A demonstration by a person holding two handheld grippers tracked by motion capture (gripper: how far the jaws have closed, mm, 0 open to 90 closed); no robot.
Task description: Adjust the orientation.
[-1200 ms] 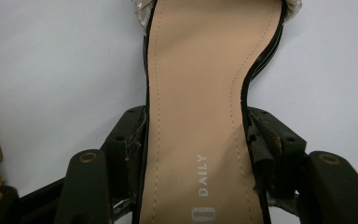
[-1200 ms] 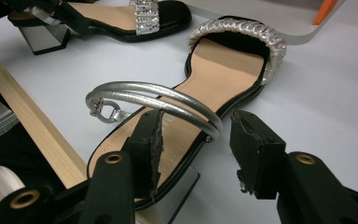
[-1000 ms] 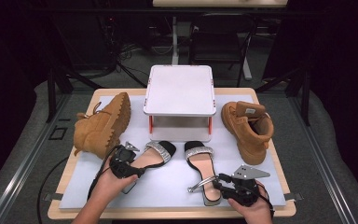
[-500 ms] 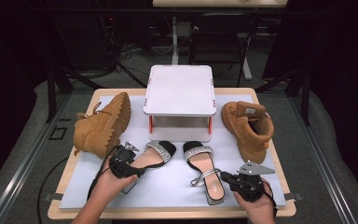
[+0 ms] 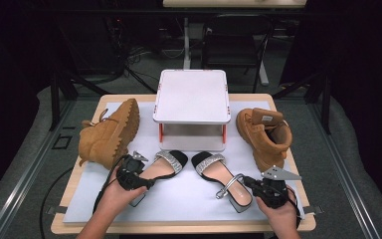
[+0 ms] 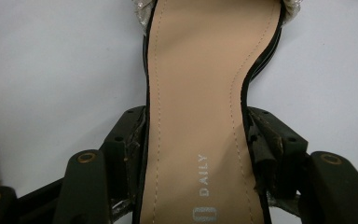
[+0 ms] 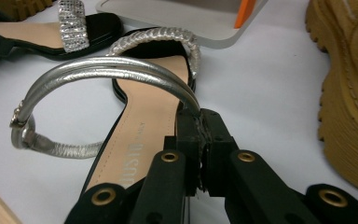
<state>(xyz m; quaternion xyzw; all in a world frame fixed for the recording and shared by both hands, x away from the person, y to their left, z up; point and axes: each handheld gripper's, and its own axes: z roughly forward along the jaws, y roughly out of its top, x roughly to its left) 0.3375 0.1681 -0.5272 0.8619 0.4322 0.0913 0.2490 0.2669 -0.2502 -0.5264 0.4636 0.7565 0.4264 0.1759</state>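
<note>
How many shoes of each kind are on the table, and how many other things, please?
Tan boots: 2, the left boot and the right boot
Heeled sandals: 2, the left sandal and the right sandal
White stands: 1, the stand
Total: 5

1. Only solid one is "DAILY", printed in pale letters on the tan insole of the left sandal [image 6: 200, 107]. It sits low between the left gripper's [image 6: 200, 154] jaws and runs lengthwise along the sole, with a bit of another word below it cut off by the frame edge.
2. The right sandal [image 7: 142, 126] has the same kind of print on its insole, just left of the right gripper [image 7: 201, 154], but it's slanted and partly hidden, so I can't read it for sure.
</note>
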